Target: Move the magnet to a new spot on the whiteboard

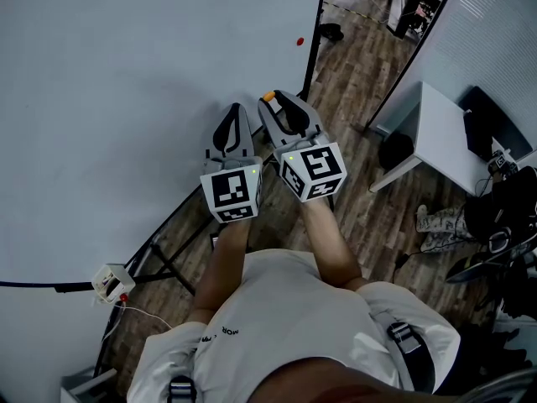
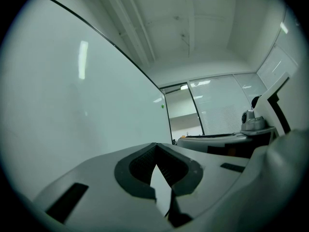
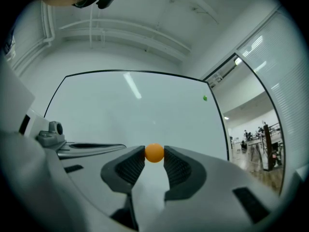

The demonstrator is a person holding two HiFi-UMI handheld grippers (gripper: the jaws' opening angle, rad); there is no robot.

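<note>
A round orange magnet sits between the tips of my right gripper, which is shut on it; in the head view the orange magnet shows at the tip of the right gripper, held just off the whiteboard. My left gripper is shut, its jaws meeting at the tips with nothing between them. A small red magnet sticks near the board's right edge. A green magnet shows on the board in the right gripper view.
The whiteboard's black frame edge runs down the right side. A stand leg and a white power strip lie on the wood floor. A white desk with dark gear stands at right.
</note>
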